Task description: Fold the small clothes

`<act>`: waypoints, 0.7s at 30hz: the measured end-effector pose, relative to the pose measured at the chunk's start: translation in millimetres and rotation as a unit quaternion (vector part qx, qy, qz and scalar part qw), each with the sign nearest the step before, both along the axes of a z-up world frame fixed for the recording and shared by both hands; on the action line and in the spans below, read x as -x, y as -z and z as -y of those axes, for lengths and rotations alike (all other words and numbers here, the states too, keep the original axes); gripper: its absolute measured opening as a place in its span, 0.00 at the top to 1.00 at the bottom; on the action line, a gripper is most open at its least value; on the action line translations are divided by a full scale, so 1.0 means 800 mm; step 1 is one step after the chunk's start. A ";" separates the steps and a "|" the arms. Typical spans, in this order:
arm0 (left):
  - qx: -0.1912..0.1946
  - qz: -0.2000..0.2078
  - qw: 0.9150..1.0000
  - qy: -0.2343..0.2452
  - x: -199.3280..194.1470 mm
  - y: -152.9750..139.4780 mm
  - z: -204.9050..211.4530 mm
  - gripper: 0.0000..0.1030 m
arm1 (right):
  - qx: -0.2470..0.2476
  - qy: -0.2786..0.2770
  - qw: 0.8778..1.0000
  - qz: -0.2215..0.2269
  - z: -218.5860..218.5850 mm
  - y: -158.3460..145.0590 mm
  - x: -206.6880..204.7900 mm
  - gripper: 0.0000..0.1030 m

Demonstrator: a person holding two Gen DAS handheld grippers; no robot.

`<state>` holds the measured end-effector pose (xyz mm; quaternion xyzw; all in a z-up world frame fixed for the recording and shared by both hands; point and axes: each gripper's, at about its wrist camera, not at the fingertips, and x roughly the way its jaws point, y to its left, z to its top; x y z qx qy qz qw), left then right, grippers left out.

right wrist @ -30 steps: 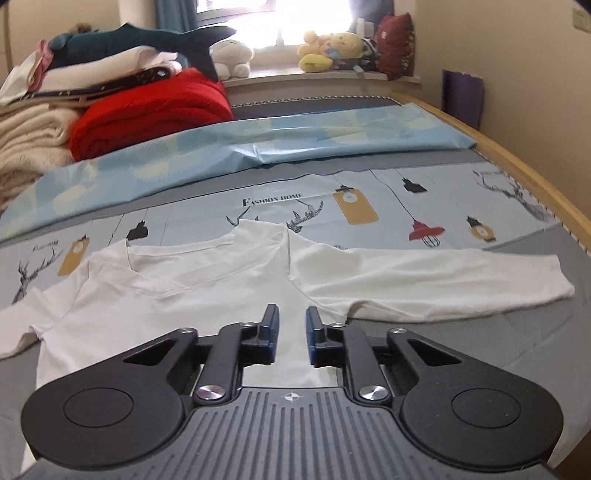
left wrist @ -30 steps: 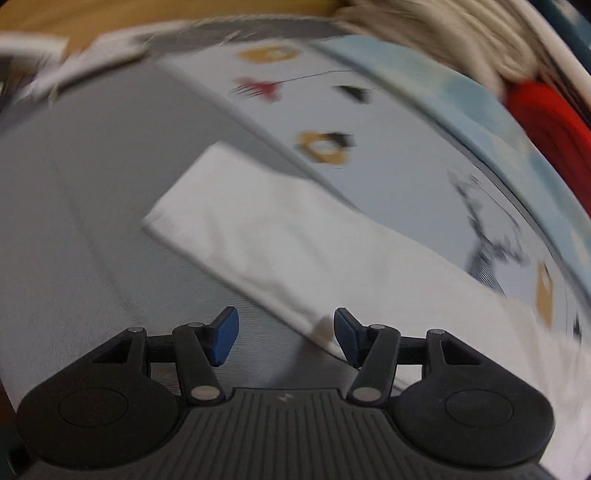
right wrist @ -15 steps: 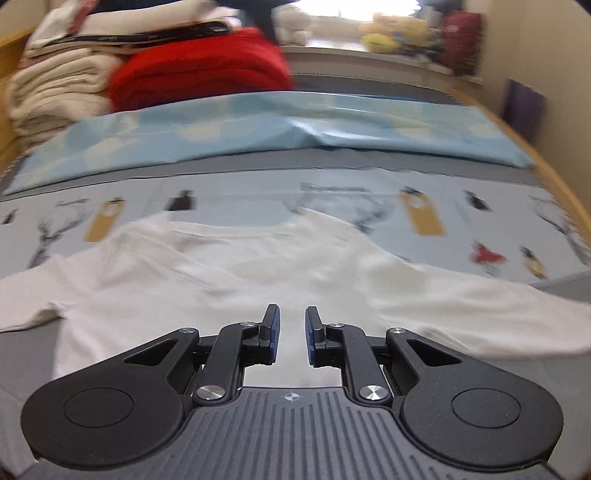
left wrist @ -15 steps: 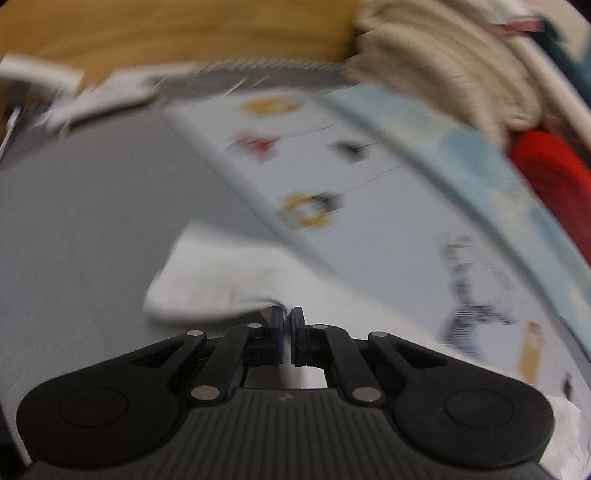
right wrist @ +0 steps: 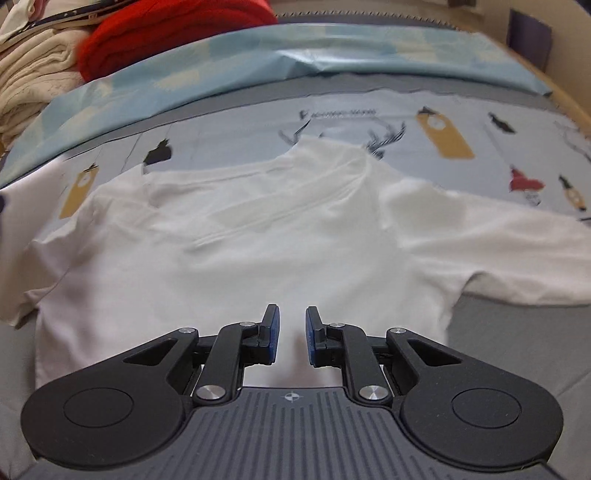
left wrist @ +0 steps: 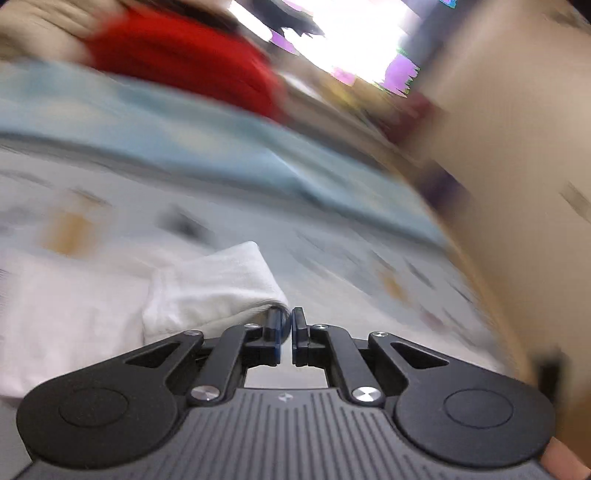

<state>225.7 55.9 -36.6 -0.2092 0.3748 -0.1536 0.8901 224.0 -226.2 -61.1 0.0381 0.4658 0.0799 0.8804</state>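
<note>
**Bed, folding station: contents, left to right**

1. Cream folded stack (right wrist: 33,85), one. It sat at the far left edge of the bed, apparently parked clear of the working area.
2. Red folded blanket (right wrist: 166,33), one. It lay just right of the cream stack, also at the far side.
3. Light-blue sheet (right wrist: 332,48), one. It ran as a band across the far width of the bed, behind the work.
4. Printed bedsheet (right wrist: 461,122), one. It covered the bed and carried deer, lamp and tag motifs. It served as the folding surface.
5. White shirt (right wrist: 240,240), one. This was the task's garment, lying flat at the near centre of the bed with its neckline to the far side. Judged: spread this way so each sleeve could be brought over the body.
6. Left sleeve (left wrist: 218,284), one. It was doubled over and raised off the bed, its cuff edge caught at the tips of the left gripper (left wrist: 288,321). Those jaws were narrow and just beginning to part, with cloth between them. The view was heavily blurred. Judged: the sleeve was being carried in towards the body.
7. Right gripper (right wrist: 292,332), one. It hovered over the shirt's near hem, its jaws set narrow with a clear gap and nothing in them. Judged: waiting its turn.
8. Right sleeve (right wrist: 517,258), one. It was stretched out flat to the right, not yet folded.
9. Dark purple panel (right wrist: 528,37), one. It leaned against the wall at the far right.

Grippers totalled two, sleeves two.
</note>
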 end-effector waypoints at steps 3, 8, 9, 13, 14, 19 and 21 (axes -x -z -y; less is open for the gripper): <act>-0.027 0.005 0.999 0.047 -0.006 0.001 0.046 0.83 | -0.015 0.012 1.000 -0.003 0.017 0.003 -0.008 0.85; -0.052 -0.018 0.997 -0.052 -0.020 0.017 -0.009 0.82 | -0.058 0.026 0.998 -0.012 0.034 0.012 -0.024 0.85; -0.060 -0.031 0.994 -0.082 -0.027 0.021 -0.025 0.82 | -0.063 0.022 0.998 -0.010 0.032 0.013 -0.025 0.85; -0.131 -0.097 0.969 -0.187 -0.031 0.041 -0.082 0.81 | -0.085 -0.022 0.996 0.000 0.007 0.022 -0.032 0.76; -0.138 -0.110 0.964 -0.201 -0.034 0.044 -0.092 0.81 | -0.080 -0.037 0.996 0.001 -0.005 0.023 -0.033 0.73; -0.125 -0.150 0.945 -0.261 -0.029 0.051 -0.156 0.81 | -0.036 -0.162 0.985 0.037 -0.085 0.028 -0.022 0.57; -0.124 -0.155 0.942 -0.272 -0.025 0.050 -0.172 0.79 | -0.011 -0.203 0.978 0.040 -0.113 0.037 -0.016 0.54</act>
